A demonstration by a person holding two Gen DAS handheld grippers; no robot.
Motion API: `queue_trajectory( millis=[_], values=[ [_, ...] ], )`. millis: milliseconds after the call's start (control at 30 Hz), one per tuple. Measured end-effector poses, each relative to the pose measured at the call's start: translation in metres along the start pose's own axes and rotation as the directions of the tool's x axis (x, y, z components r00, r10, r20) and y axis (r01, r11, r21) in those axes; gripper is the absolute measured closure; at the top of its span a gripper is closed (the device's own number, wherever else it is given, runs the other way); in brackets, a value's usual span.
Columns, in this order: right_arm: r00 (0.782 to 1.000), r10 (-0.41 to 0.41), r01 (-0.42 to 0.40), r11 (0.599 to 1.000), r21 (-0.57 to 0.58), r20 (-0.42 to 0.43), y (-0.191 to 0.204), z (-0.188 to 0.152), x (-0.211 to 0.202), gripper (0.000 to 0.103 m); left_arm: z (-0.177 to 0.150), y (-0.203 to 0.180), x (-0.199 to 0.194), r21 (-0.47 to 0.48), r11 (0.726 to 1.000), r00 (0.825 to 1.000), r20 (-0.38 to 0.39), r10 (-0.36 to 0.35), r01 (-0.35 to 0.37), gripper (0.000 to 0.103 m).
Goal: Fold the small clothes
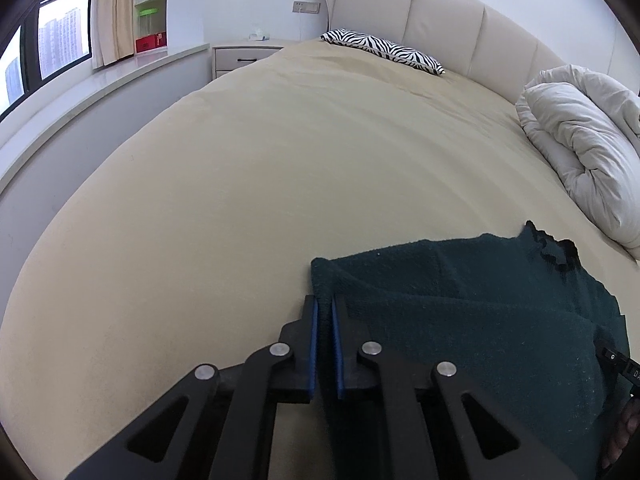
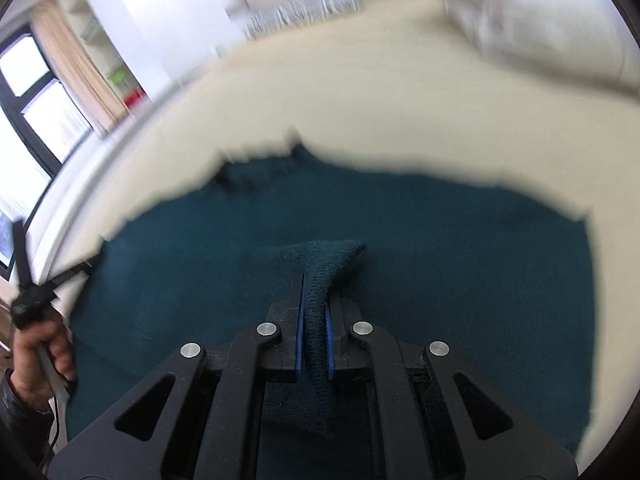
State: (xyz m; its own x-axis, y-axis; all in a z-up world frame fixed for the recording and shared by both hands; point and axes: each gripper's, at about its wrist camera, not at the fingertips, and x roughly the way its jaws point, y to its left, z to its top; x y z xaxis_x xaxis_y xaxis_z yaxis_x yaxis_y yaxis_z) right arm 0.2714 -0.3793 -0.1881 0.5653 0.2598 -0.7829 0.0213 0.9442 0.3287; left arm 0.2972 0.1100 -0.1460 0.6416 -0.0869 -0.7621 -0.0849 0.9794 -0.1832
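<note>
A dark teal knit garment (image 1: 480, 300) lies on the beige bed (image 1: 240, 200), at the lower right of the left wrist view. My left gripper (image 1: 324, 308) is at the garment's left edge, its jaws nearly closed with a narrow gap and nothing between them. In the blurred right wrist view the garment (image 2: 440, 240) spreads across the bed. My right gripper (image 2: 314, 284) is shut on a raised fold of the garment (image 2: 324, 258) and holds it above the rest. The left gripper also shows in the right wrist view (image 2: 28, 292), at the far left, held by a hand.
A zebra-print pillow (image 1: 384, 50) lies at the head of the bed by the cream headboard (image 1: 440, 20). A rolled white duvet (image 1: 580, 148) lies at the right. A nightstand (image 1: 240, 56) and window ledge (image 1: 100, 84) stand at the left.
</note>
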Motion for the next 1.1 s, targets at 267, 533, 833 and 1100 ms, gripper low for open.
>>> queue_trajectory(
  millis=[267, 533, 833, 1100],
  values=[
    [1.0, 0.0, 0.0, 1.0, -0.011, -0.003, 0.011, 0.001, -0.016, 0.08, 0.0, 0.01, -0.036, -0.005, 1.0, 0.999, 0.031, -0.009, 0.009, 0.091],
    [0.999, 0.05, -0.05, 0.998, 0.025, 0.013, 0.005, -0.02, -0.034, 0.05, -0.039, -0.011, -0.055, 0.114, 0.992, 0.999, -0.011, 0.047, -0.046, 0.062],
    [0.999, -0.038, 0.038, 0.999, 0.011, 0.007, 0.007, -0.025, -0.035, 0.096, -0.05, -0.019, -0.048, 0.204, 0.977, 0.998, -0.002, 0.061, -0.059, 0.096],
    [0.999, -0.045, 0.045, 0.998, 0.04, -0.019, 0.006, -0.03, -0.026, 0.097, -0.054, -0.013, -0.04, 0.204, 0.976, 0.997, -0.001, 0.074, -0.072, 0.096]
  ],
)
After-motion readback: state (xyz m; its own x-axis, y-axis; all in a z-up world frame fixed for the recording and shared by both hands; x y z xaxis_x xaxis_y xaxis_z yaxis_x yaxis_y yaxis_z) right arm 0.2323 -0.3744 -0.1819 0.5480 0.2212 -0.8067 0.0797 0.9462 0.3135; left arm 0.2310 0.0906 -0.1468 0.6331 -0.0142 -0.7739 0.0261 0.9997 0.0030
